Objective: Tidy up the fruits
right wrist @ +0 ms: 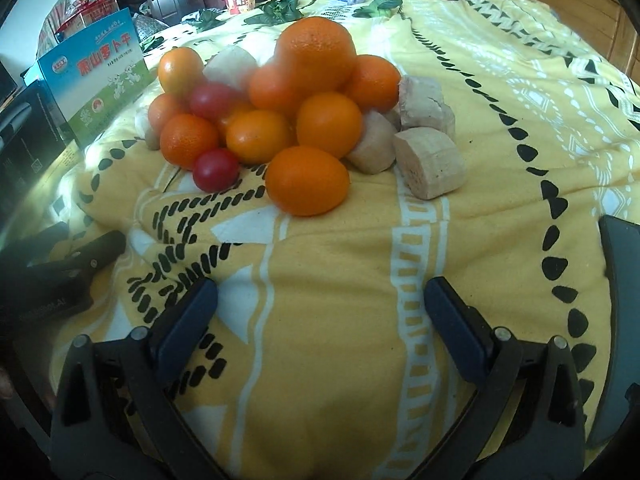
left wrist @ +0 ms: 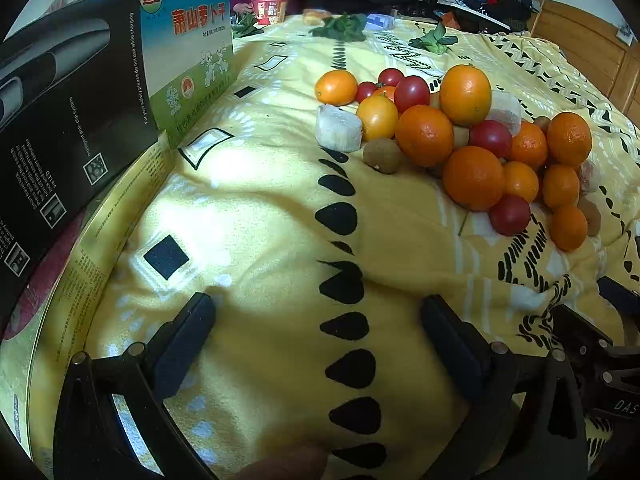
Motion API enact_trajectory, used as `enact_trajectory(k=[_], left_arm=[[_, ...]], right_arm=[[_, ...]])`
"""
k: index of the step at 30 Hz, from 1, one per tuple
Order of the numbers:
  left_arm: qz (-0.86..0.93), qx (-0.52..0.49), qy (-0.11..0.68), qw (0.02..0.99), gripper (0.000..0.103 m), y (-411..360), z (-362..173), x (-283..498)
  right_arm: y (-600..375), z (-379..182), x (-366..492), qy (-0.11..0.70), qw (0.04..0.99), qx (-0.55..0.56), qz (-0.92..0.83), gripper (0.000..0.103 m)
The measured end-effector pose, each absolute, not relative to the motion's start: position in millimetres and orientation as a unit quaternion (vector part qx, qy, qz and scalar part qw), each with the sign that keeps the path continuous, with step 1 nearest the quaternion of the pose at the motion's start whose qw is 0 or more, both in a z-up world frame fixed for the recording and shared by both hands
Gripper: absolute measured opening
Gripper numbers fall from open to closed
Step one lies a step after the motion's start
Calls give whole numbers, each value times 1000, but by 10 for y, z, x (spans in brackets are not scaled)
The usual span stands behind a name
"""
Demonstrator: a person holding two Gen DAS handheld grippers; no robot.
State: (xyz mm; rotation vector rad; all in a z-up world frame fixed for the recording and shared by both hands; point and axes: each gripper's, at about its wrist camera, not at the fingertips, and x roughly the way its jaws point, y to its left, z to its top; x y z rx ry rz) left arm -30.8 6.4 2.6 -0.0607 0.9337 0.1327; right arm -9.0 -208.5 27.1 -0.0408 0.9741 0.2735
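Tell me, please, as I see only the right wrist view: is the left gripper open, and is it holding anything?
Observer: The left gripper is open and empty, over the yellow patterned blanket.
Operator: Thank you. Is any fruit on its side of the pile that I may be missing?
Observer: Yes, a small brown fuzzy kiwi lies at the pile's near edge, next to a pale cut chunk.

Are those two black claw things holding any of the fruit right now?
No. The left gripper and right gripper are both open and empty above the yellow blanket, short of the fruit pile.
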Motion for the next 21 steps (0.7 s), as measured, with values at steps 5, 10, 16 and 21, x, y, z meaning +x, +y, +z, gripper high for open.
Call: enact_trajectory(k=[5,10,16,21], left_arm=[[64,-29,450,890,103,65,21,-296],[64,-28,450,890,103,64,17,-288],[65,-27,451,890,103,58,17,-277],[64,-27,451,890,103,59,19,-275]], right_arm=[[-2085,268,-75,467,874,-22,130,103],[-2083,270,-76,467,874,-22,130,103],[-2074,272,-76,467,874,-22,130,103],[-2078,272,-78,467,874,-22,130,103]])
